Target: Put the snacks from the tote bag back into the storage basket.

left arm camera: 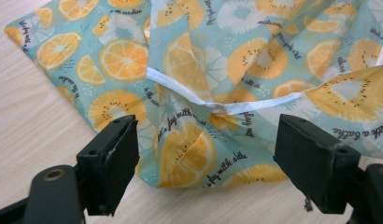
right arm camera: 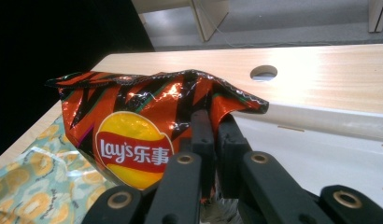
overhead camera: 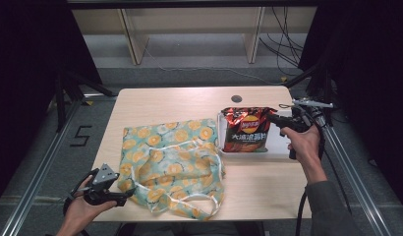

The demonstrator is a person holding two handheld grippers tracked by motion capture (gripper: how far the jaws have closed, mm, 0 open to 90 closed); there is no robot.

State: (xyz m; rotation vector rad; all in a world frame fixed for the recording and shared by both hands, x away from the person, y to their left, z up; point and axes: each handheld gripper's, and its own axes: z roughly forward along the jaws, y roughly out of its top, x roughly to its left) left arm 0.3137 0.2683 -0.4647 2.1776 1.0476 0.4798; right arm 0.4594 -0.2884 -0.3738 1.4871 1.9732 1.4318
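left gripper (overhead camera: 125,195) at the worktop's (overhead camera: 268,184) near-left corner: jaws released and spread wide, the near edge of the fruit-print cloth bag (overhead camera: 172,164) between them but untouched. the bag lies flat and crumpled left of centre, white drawstring showing, not yet opened. right gripper (overhead camera: 269,118) by the right edge: jaws clenched on a side edge of the chip bag (overhead camera: 246,130), a glossy red-and-black foil pack standing on the white tray (overhead camera: 278,147). judged stage: pack gripped; carrying it into the bag remains.
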